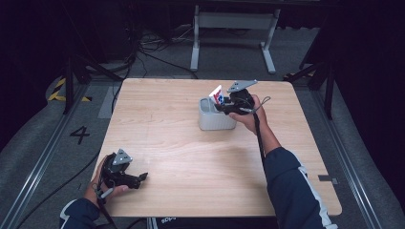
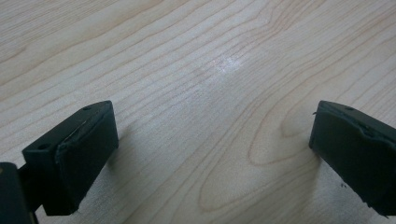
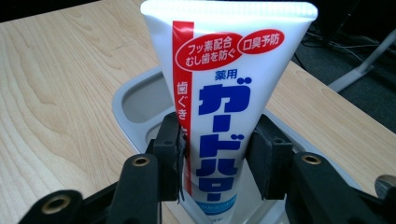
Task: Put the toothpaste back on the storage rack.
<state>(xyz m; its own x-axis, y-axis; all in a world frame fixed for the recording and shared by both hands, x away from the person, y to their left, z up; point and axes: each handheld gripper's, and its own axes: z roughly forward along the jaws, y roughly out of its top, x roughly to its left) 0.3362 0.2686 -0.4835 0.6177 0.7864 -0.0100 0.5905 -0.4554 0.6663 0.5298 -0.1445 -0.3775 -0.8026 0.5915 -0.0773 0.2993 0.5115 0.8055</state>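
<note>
Standing over the far right part of the bench (image 1: 191, 157), the right gripper (image 1: 224, 106) has its jaws on either side of a white tube (image 3: 224, 93), which rests upright, crimped end up, in a grey holder (image 1: 215, 119). From the right gripper view both pads (image 3: 170, 140) sit at the lower body of the tube, the one on that view's left against its red stripe, the other at its opposite edge; I cannot tell whether they press it or merely lie alongside, so a firm grip is not something I would vouch for. The tube leans a little and rises well above the holder's rim, so its top half is free in open air. The holder stands away from every edge: bare wood lies between it and the far edge, more between it and the right edge, and a wide empty stretch runs from it toward the person. The right forearm comes in slantwise over the near right corner, the sleeve crossing the front edge. The left gripper (image 1: 125, 175) is well apart from all this, at the near left corner, close to both the front and the left edge. Its jaws are spread wide with nothing between them, only wood grain showing in the gap from the left gripper view, pads (image 2: 74, 158) low over the surface. Between the two grippers the middle of the bench is open room.
</note>
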